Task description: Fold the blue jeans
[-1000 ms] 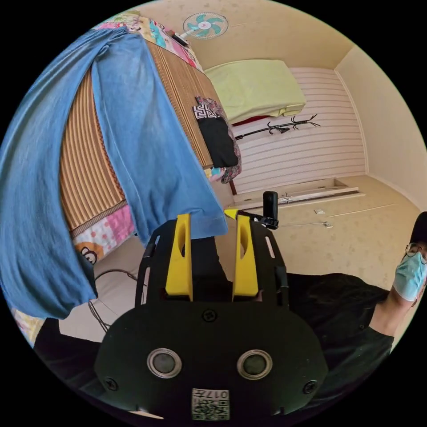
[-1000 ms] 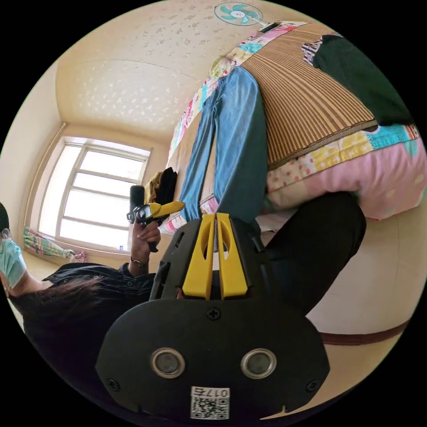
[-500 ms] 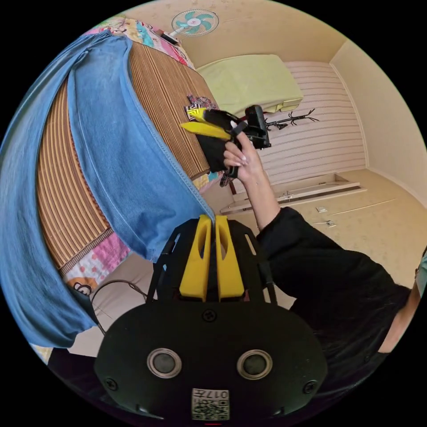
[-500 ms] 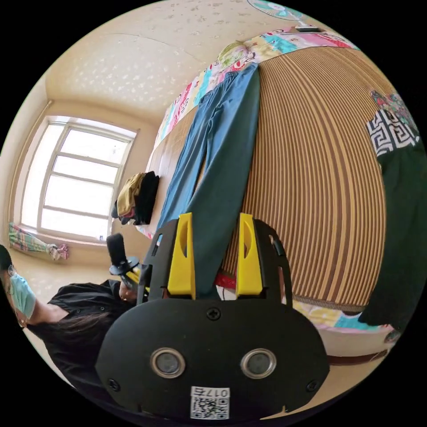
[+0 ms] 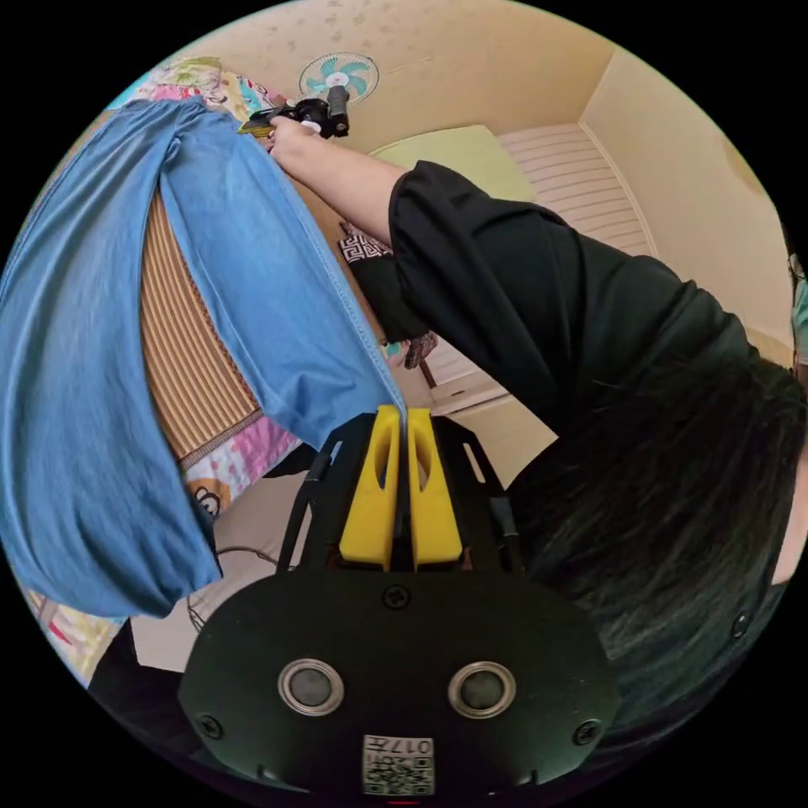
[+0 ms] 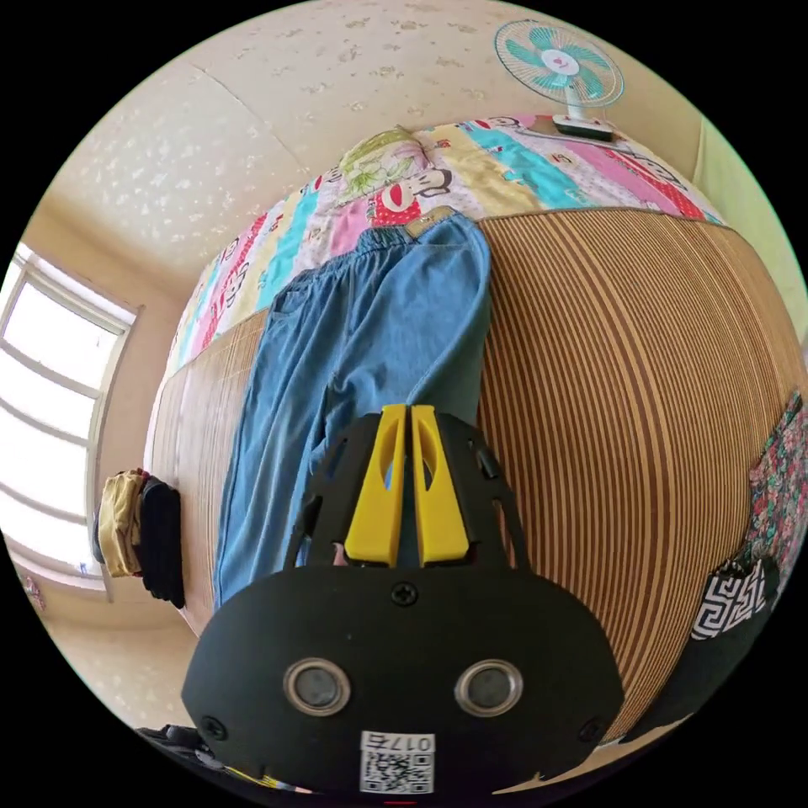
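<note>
A: Blue denim first: we see the blue jeans (image 6: 370, 337) spread along a striped woven mat (image 6: 640, 379) on a bed, waistband at the far end against a patchwork quilt (image 6: 505, 168) printed with cartoon figures. In the left gripper view the two legs (image 5: 168, 337) run toward us and hang over the near edge of the bed.

B: Where do the jeans sit against each tool?

A: In the left gripper view the left gripper (image 5: 404, 417) has its yellow jaws pressed together with no gap, and the hem corner of one leg runs right into their tips, so we read it as pinching that hem at the bed's edge. In the right gripper view the right gripper (image 6: 402, 412) also has its jaws closed tight, their tips lying over the denim partway up the jeans, near the edge that borders the bare mat. We see fabric meeting the tips, but we cannot tell for certain that cloth is caught between them.

B: Does either tool appear in the other's camera?

A: Yes. In the left gripper view a black-sleeved arm (image 5: 505, 278) reaches across to the far end of the jeans, and the hand there holds the other gripper, small and hard to read.

B: And around the bed?

A: A teal fan (image 6: 560, 63) beyond the quilt, a folded pile of clothes (image 6: 139, 539) at the mat's window side, a dark patterned garment (image 6: 741, 589) at the opposite edge, and a bright window (image 6: 50, 421).
</note>
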`<control>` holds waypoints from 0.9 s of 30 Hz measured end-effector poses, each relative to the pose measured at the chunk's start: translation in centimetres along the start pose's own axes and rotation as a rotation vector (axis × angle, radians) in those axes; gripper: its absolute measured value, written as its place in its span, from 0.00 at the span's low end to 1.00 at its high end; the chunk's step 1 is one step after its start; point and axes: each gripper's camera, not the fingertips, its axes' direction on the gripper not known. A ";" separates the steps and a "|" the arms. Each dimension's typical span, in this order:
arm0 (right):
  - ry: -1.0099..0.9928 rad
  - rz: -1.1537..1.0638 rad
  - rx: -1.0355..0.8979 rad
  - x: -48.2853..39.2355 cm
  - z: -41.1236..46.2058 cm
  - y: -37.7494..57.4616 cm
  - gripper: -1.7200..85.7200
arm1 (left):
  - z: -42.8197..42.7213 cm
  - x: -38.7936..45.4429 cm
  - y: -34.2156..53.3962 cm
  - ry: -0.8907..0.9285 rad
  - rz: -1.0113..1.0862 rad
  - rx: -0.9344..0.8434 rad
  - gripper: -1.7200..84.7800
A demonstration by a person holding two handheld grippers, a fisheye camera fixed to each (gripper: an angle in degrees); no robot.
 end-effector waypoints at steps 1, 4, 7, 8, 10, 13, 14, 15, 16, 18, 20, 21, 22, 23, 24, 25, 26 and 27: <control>-0.032 -0.068 0.038 -3.9 0.1 -0.1 0.04 | -1.6 -0.6 0.9 0.009 -0.023 0.031 0.01; -0.140 -0.176 0.038 -13.1 2.8 -0.5 0.05 | -8.8 -3.4 5.6 0.041 -0.159 0.186 0.01; -0.255 -0.214 -0.022 -19.6 8.1 -0.4 0.06 | -14.3 -5.5 9.8 -0.009 -0.272 0.316 0.01; -0.269 -0.231 -0.045 -20.5 9.5 -0.2 0.06 | -15.8 -6.3 11.2 -0.059 -0.312 0.344 0.02; -0.321 -0.243 -0.170 -22.2 14.1 1.2 0.09 | -17.4 -7.9 12.9 -0.131 -0.387 0.357 0.02; -0.432 -0.216 -0.209 -20.5 14.3 5.2 0.11 | -19.2 -10.2 15.6 -0.239 -0.526 0.380 0.07; -0.455 -0.219 -0.211 -19.9 13.7 6.4 0.12 | -19.9 -10.5 16.4 -0.278 -0.553 0.404 0.09; -0.487 -0.233 -0.211 -18.4 12.0 9.2 0.12 | -20.6 -10.7 16.6 -0.307 -0.558 0.422 0.11; -0.475 -0.239 -0.200 -16.6 9.8 12.6 0.12 | -20.9 -10.8 16.4 -0.318 -0.556 0.425 0.12; -0.405 -0.215 -0.174 -13.5 6.4 18.3 0.12 | -21.4 -11.1 13.8 -0.347 -0.499 0.411 0.14; -0.357 -0.158 -0.158 -10.3 3.6 24.1 0.13 | -21.2 -11.0 10.3 -0.355 -0.408 0.398 0.15; -0.342 -0.120 -0.160 -8.5 2.4 27.7 0.14 | -20.7 -11.1 7.6 -0.366 -0.348 0.377 0.15; -0.336 -0.081 -0.179 -7.0 1.8 30.8 0.15 | -20.4 -11.3 6.1 -0.373 -0.332 0.356 0.15; -0.340 -0.061 -0.192 -6.4 1.7 32.2 0.15 | -19.5 -11.9 3.3 -0.393 -0.313 0.306 0.15; -0.372 -0.042 -0.233 -5.7 2.0 34.7 0.15 | -18.6 -12.6 1.0 -0.428 -0.306 0.257 0.15; -0.414 -0.056 -0.256 -5.5 2.4 36.7 0.13 | -18.0 -13.0 0.0 -0.441 -0.309 0.233 0.14; -0.429 -0.056 -0.265 -5.4 2.4 37.6 0.12 | -17.0 -13.5 -1.5 -0.429 -0.308 0.190 0.12; -0.430 -0.047 -0.301 -5.2 2.6 39.0 0.09 | -15.7 -14.0 -2.4 -0.390 -0.325 0.130 0.09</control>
